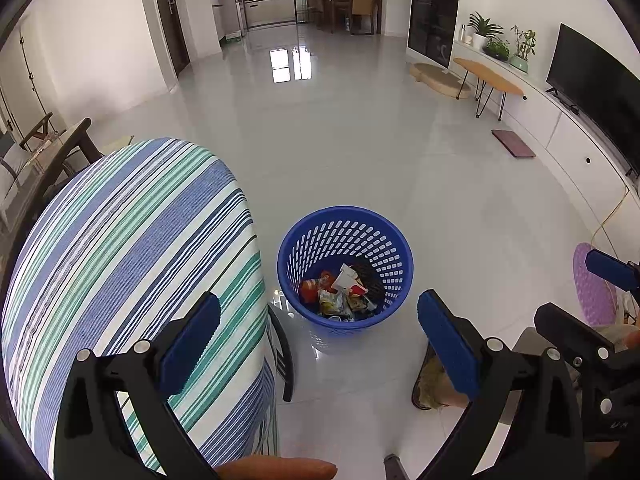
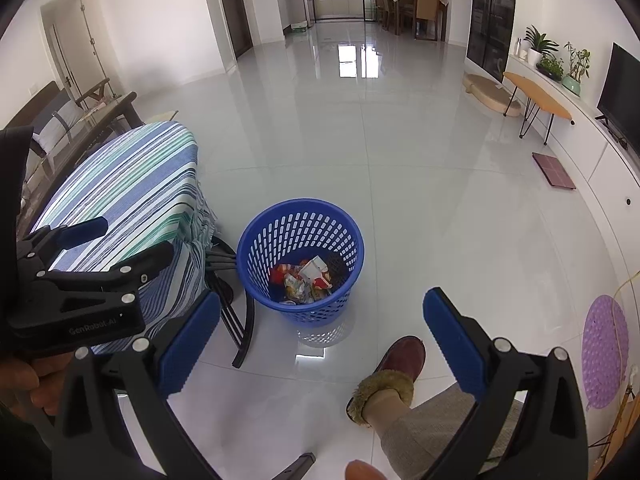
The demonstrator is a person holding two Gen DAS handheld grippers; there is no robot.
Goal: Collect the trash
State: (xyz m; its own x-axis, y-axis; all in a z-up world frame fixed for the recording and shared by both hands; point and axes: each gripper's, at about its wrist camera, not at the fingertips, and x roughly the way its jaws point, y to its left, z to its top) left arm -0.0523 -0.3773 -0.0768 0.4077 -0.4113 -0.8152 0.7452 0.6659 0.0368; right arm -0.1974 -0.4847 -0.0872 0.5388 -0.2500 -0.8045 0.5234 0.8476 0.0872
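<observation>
A blue mesh waste basket [image 1: 345, 210] [image 2: 300, 202] stands on the floor beside the striped table. Crumpled wrappers and a white-and-red carton [image 1: 340, 292] [image 2: 306, 278] lie in its bottom. My left gripper [image 1: 319, 304] is open and holds nothing; it hovers above and just short of the basket, its left finger over the table edge. My right gripper [image 2: 322, 298] is open too and equally bare, held above the floor in front of the basket. Each gripper shows in the other's view: the left gripper [image 2: 136, 236] over the tablecloth, the right gripper [image 1: 588, 300] at the far right.
A table under a blue, green and white striped cloth [image 1: 132, 260] [image 2: 132, 184] fills the left side, with black chair legs [image 2: 240, 320] beneath. The person's maroon slipper [image 2: 402, 358] rests near the basket. A purple mat [image 2: 604, 352] lies at right. Glossy tiled floor stretches beyond.
</observation>
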